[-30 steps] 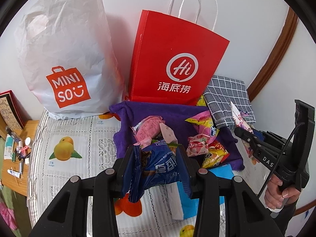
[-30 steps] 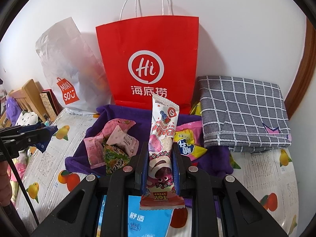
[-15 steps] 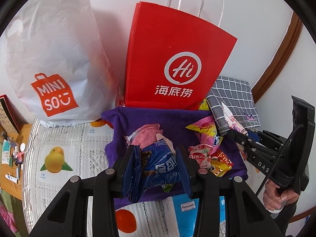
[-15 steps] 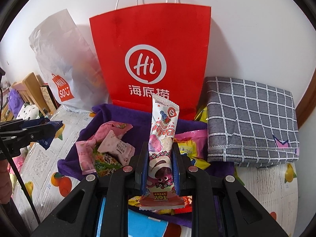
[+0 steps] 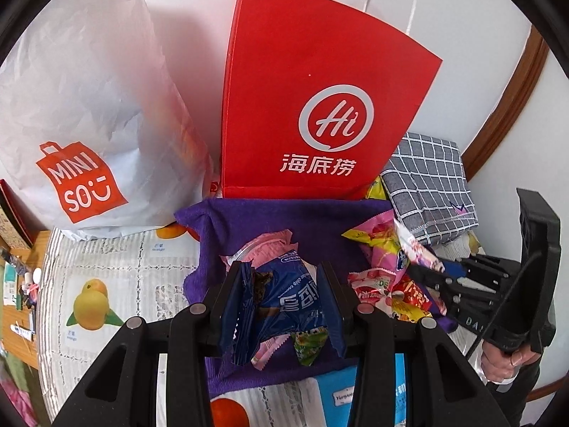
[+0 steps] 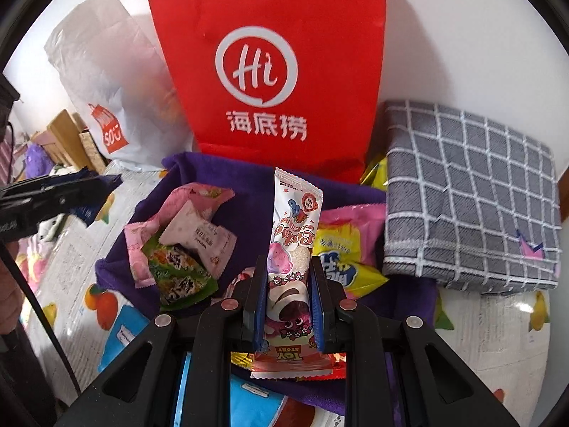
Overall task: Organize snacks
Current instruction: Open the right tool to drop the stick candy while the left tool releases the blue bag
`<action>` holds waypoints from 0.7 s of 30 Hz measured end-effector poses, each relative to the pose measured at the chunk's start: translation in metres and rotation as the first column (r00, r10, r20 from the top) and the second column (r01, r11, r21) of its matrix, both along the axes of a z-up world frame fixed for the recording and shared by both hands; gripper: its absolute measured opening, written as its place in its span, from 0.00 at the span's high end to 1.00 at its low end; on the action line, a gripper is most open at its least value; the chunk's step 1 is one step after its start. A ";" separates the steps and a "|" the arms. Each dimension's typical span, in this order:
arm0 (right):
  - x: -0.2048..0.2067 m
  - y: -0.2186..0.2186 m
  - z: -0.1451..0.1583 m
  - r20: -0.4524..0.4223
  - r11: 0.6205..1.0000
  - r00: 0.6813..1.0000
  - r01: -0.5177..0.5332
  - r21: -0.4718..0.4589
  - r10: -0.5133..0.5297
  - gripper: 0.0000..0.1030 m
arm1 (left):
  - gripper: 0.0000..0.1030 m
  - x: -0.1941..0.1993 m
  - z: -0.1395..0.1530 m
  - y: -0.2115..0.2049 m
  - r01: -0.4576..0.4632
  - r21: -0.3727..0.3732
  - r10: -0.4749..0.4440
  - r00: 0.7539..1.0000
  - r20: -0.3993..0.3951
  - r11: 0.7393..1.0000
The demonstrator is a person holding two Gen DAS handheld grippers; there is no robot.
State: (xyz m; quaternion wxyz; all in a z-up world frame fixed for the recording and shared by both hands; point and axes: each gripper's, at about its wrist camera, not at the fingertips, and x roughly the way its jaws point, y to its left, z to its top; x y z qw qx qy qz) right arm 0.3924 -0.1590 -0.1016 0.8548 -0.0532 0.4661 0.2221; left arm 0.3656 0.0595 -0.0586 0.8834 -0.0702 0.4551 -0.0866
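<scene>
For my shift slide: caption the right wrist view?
Right claw shut on a long pink-and-white snack packet, above the purple cloth, facing the red paper bag.

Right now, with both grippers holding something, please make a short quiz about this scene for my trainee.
1. True or false: the right gripper is shut on the pink Toy Story snack.
2. What does the left gripper hold: A) blue cookie packet, B) yellow chips, C) nothing?
3. Which cloth lies under the loose snacks?

Key: 1 true; 2 A; 3 the purple cloth, in front of the red paper bag.
</scene>
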 end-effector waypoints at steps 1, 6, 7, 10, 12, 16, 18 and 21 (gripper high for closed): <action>-0.001 0.001 -0.002 -0.001 1.000 1.000 -0.009 -0.005 0.009 0.80 | 0.62 0.001 -0.001 0.001 0.000 -0.002 0.000 1.000 -0.001 1.000; 0.001 0.008 -0.016 -0.039 0.999 0.998 -0.047 -0.007 0.046 0.80 | 0.62 0.006 -0.006 0.005 -0.004 -0.015 0.004 1.000 -0.018 1.000; 0.002 0.008 -0.019 -0.045 0.999 0.998 -0.047 -0.011 0.047 0.80 | 0.62 0.006 -0.007 0.006 -0.003 -0.020 0.003 1.000 -0.024 1.000; 0.007 0.005 -0.028 -0.070 0.999 0.997 -0.038 -0.020 0.036 0.79 | 0.62 0.009 -0.012 0.005 -0.001 -0.034 -0.001 0.999 -0.040 0.999; 0.010 0.003 -0.033 -0.083 0.999 0.996 -0.036 -0.020 0.034 0.79 | 0.62 0.011 -0.015 0.003 0.005 -0.046 -0.008 0.998 -0.054 0.999; 0.011 0.003 -0.038 -0.096 0.998 0.995 -0.043 -0.048 0.039 0.77 | 0.62 0.017 -0.021 -0.002 0.020 -0.069 -0.025 0.997 -0.073 0.997; 0.011 0.003 -0.037 -0.112 0.998 0.993 -0.036 -0.044 0.031 0.76 | 0.62 0.022 -0.025 -0.006 0.022 -0.074 -0.028 0.996 -0.083 0.997; 0.008 0.006 -0.033 -0.093 0.996 0.995 -0.042 -0.072 0.035 0.75 | 0.62 0.028 -0.031 -0.010 0.027 -0.100 -0.037 0.994 -0.100 0.995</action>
